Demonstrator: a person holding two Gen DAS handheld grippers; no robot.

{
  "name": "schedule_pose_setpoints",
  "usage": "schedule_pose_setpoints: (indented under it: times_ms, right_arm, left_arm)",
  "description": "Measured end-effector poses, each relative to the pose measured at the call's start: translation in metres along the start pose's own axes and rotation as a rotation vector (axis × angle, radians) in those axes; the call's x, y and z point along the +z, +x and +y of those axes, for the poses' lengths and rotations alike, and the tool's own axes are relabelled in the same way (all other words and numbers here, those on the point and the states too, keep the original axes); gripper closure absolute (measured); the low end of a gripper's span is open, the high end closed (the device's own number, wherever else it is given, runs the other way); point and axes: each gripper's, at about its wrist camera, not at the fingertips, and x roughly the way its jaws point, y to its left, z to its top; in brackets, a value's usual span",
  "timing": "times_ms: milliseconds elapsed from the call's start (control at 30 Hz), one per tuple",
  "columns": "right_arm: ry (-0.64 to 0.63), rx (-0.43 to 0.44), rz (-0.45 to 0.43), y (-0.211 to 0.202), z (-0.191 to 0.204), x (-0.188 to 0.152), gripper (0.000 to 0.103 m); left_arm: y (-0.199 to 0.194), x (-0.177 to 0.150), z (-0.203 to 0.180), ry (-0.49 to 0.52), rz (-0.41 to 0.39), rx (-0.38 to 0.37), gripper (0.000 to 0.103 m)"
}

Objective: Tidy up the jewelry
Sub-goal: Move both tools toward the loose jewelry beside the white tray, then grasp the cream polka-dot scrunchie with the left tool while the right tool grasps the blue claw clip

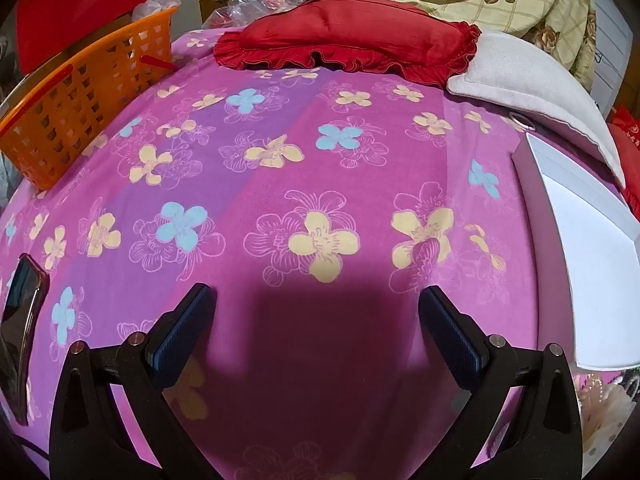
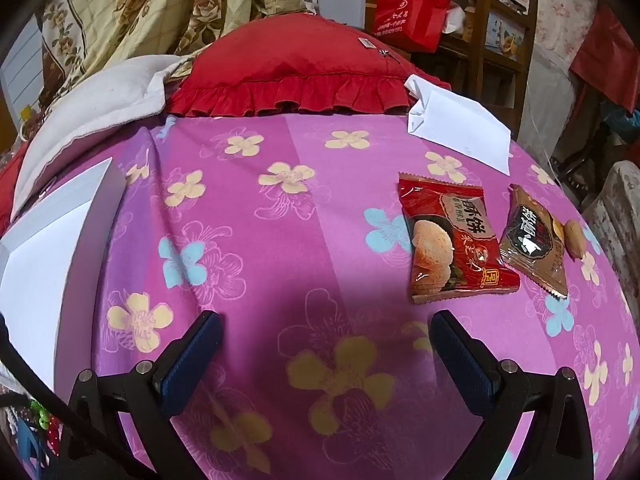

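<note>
Cluttered bedroom; bed [image 1: 320, 168] spread with pink-purple flowered sheet, red frilled pillow [image 1: 344, 40] at far side, grey-white cloth [image 1: 532, 88] beside it, floral quilt heaped behind. Noted orange slotted basket [image 1: 84, 100] at far left of left wrist view, dark phone [image 1: 20, 320] lying flat at left edge. White open box [image 1: 588, 264] seen at right edge of left view, and again at left edge of right view; interior blank and pale, no contents made out. Right view: folded white paper [image 2: 460, 128] near pillow, red snack packet [image 2: 452, 240] and brown snack packet [image 2: 536, 240] side by side, edges touching or overlapping. Left gripper [image 1: 318, 304] angled down over bare sheet, jaws spread wide, nothing between. Right gripper [image 2: 326, 330] likewise, jaws wide apart and holding nothing. Jewelry barely in view: pale beaded items [image 1: 604, 404] glimpsed at lower right corner of left view, just below box, too blurred to name; small green and red bits at lower left corner of right view, unclear. Judged as opening stage, nothing yet picked up. Next move likely calls for swinging one gripper back toward beaded pile beside box, lining jaws over one small piece, closing gently; fine strands apt to slip or tangle.
</note>
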Motion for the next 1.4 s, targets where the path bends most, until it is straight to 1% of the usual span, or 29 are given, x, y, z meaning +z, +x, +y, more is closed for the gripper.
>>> schedule_pose_setpoints:
  times_ms: [100,133,200,267,300,400,467,567,633,700,733,767,833,933,967,1000,1033,1100,1133,1200,1233,1400]
  right_arm:
    - [-0.004,0.001,0.002,-0.002,0.0,-0.002,0.0]
    - [-0.005,0.004,-0.011,-0.003,-0.001,-0.007,0.0]
    - [0.002,-0.017,-0.002,-0.003,0.002,-0.008,0.0]
    - [0.004,-0.035,-0.006,-0.005,0.005,-0.012,0.0]
    - [-0.005,-0.052,-0.025,-0.01,0.009,-0.015,0.0]
    - [-0.023,-0.067,-0.068,-0.032,0.014,-0.018,0.001]
    - [-0.035,-0.064,-0.114,-0.05,0.021,-0.024,0.001]
    - [-0.035,-0.035,-0.216,-0.083,0.033,-0.031,0.001]
    - [-0.034,-0.017,-0.329,-0.11,0.043,-0.038,0.001]
    - [-0.044,-0.029,-0.452,-0.134,0.054,-0.048,0.001]
    - [-0.056,-0.016,-0.472,-0.14,0.057,-0.052,0.001]
    - [-0.072,0.006,-0.463,-0.142,0.06,-0.056,0.001]
    - [-0.099,0.047,-0.392,-0.135,0.069,-0.065,0.001]
    - [-0.112,0.153,-0.304,-0.129,0.084,-0.076,0.003]
    - [-0.115,0.196,-0.287,-0.13,0.09,-0.077,0.008]
    - [-0.118,0.236,-0.272,-0.131,0.096,-0.079,0.012]
    - [-0.117,0.263,-0.259,-0.131,0.097,-0.082,0.014]
    - [-0.127,0.339,-0.215,-0.128,0.11,-0.085,0.022]
    - [-0.128,0.378,-0.196,-0.126,0.109,-0.096,0.025]
    - [-0.137,0.46,-0.141,-0.122,0.119,-0.104,0.039]
    - [-0.141,0.485,-0.118,-0.12,0.124,-0.107,0.041]
    - [-0.139,0.57,-0.039,-0.11,0.141,-0.121,0.042]
  left_arm:
    - [-0.001,-0.001,0.001,-0.01,0.005,0.011,0.0]
    - [-0.005,-0.003,0.001,-0.016,0.004,0.024,0.0]
    - [-0.013,-0.008,0.002,-0.015,-0.008,0.053,0.002]
    - [-0.028,-0.012,0.002,-0.005,-0.035,0.068,0.004]
    - [-0.033,-0.014,-0.006,0.01,-0.057,0.083,0.004]
    - [-0.065,-0.02,-0.01,0.022,-0.128,0.087,0.004]
    - [-0.087,-0.025,-0.013,0.039,-0.187,0.081,0.004]
    - [-0.114,-0.035,-0.018,0.075,-0.263,0.089,0.004]
    - [-0.126,-0.045,-0.019,0.093,-0.283,0.077,0.004]
    - [-0.137,-0.053,-0.02,0.115,-0.295,0.071,0.004]
    - [-0.142,-0.057,-0.02,0.122,-0.304,0.079,0.004]
    - [-0.146,-0.061,-0.019,0.128,-0.31,0.086,0.004]
    - [-0.152,-0.073,-0.022,0.114,-0.313,0.082,0.004]
    - [-0.16,-0.08,-0.015,0.087,-0.295,0.031,0.004]
    - [-0.16,-0.088,-0.022,0.072,-0.29,0.023,0.004]
    - [-0.161,-0.092,-0.021,0.065,-0.283,0.008,0.004]
    - [-0.161,-0.093,-0.021,0.063,-0.275,-0.004,0.004]
    - [-0.161,-0.098,-0.023,0.068,-0.265,-0.026,0.004]
    - [-0.161,-0.1,-0.026,0.071,-0.262,-0.04,0.004]
    - [-0.161,-0.101,-0.03,0.078,-0.25,-0.075,0.004]
    - [-0.16,-0.101,-0.033,0.085,-0.243,-0.094,0.004]
    - [-0.153,-0.102,-0.051,0.12,-0.202,-0.176,0.004]
